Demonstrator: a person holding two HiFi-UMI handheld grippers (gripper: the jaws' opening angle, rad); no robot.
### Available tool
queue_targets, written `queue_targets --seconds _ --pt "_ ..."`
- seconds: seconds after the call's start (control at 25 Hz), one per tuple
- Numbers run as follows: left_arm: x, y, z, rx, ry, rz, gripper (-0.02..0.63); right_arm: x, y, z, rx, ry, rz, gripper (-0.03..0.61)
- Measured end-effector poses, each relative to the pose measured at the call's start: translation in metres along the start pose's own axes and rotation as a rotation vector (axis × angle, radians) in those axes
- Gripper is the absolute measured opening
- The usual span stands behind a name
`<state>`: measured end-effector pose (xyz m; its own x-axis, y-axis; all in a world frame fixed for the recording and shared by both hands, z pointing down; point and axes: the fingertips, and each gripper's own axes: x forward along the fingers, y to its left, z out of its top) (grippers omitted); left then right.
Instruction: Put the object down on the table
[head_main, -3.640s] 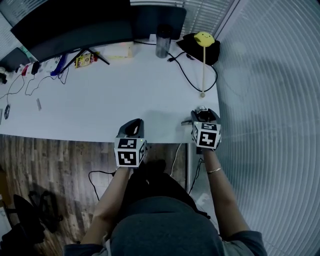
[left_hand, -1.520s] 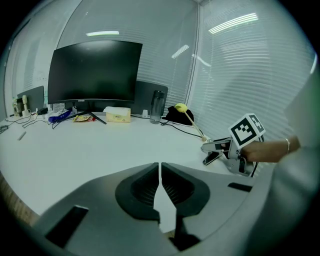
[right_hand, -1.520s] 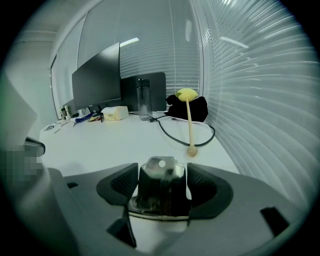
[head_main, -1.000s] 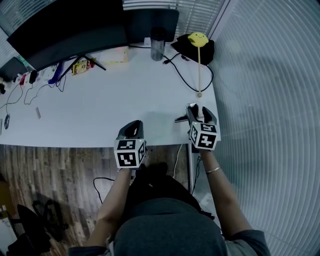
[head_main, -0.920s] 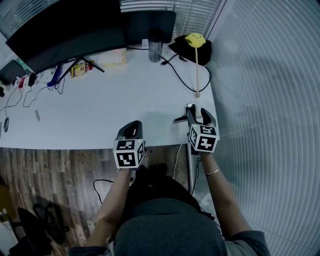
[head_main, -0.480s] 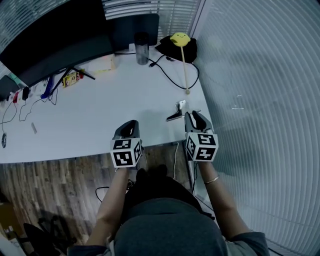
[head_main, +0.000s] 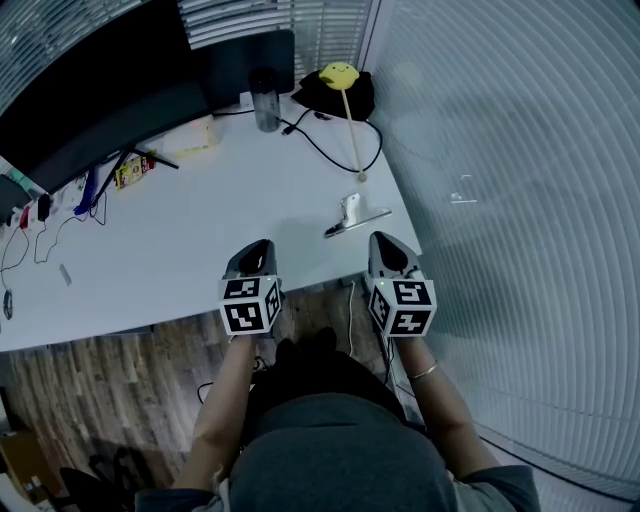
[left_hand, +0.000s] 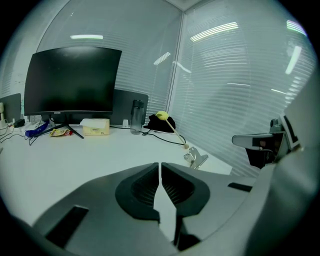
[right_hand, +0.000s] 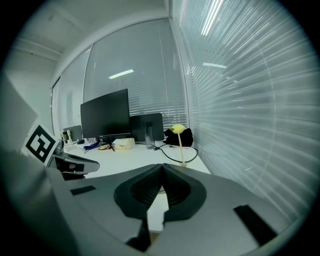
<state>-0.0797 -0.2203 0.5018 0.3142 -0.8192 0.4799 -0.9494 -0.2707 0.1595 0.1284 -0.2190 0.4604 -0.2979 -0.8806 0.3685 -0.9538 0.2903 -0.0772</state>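
The right gripper (right_hand: 161, 166) is held at the near edge of the white table (head_main: 200, 230). Its jaws are closing to full contact, and nothing is gripped between them. The left gripper (left_hand: 159, 165) is likewise found closed and empty, held at the same edge. The metal spring clip (head_main: 352, 214) is seen lying on the table, just ahead of the right gripper and clear of it. A yellow-headed stick (head_main: 350, 125) and a dark bottle (head_main: 265, 98) are noted further back.
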Motion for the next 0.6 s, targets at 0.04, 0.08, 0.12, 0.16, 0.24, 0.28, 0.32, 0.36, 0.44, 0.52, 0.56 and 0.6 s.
queue_targets --seconds 0.04,0.08,0.12,0.16,0.24,0.28,0.32,0.36,0.44,0.52,0.56,0.6 --pt "-0.001 0.0 0.0 0.002 -0.001 -0.003 0.031 -0.003 0.001 -0.001 0.004 0.0 0.0 0.002" --pt "-0.001 0.0 0.001 0.004 -0.002 -0.006 0.031 -0.005 0.003 -0.002 0.007 0.0 0.001 0.002" --pt "-0.002 0.0 0.001 0.006 -0.003 -0.008 0.031 -0.008 0.005 -0.003 0.01 -0.002 0.002 0.002" --pt "-0.002 0.0 0.0 0.009 -0.003 -0.01 0.031 -0.01 0.006 -0.004 0.012 -0.004 0.003 0.002" --pt "-0.003 -0.001 0.0 0.013 -0.003 -0.015 0.031 -0.013 0.008 -0.005 0.013 -0.008 0.005 0.0" --pt "-0.003 -0.001 0.0 0.014 -0.002 -0.017 0.031 -0.015 0.008 -0.005 0.013 -0.01 0.005 0.0" --pt "-0.003 -0.001 0.0 0.015 -0.002 -0.019 0.031 -0.016 0.008 -0.005 0.014 -0.012 0.003 0.0" --pt "-0.004 -0.001 0.0 0.016 -0.002 -0.021 0.031 -0.018 0.009 -0.005 0.012 -0.014 0.002 0.0" --pt "-0.005 -0.001 -0.001 0.019 -0.001 -0.025 0.031 -0.022 0.011 -0.005 0.004 -0.013 0.001 0.0" --pt "-0.006 -0.003 -0.002 0.021 -0.001 -0.03 0.031 -0.024 0.012 -0.006 -0.001 -0.01 0.002 0.0" --pt "-0.006 -0.003 -0.002 0.022 -0.001 -0.032 0.031 -0.025 0.013 -0.007 0.001 -0.009 0.002 0.0" --pt "-0.006 -0.004 -0.002 0.023 -0.002 -0.035 0.031 -0.026 0.013 -0.007 0.003 -0.009 0.002 0.0"
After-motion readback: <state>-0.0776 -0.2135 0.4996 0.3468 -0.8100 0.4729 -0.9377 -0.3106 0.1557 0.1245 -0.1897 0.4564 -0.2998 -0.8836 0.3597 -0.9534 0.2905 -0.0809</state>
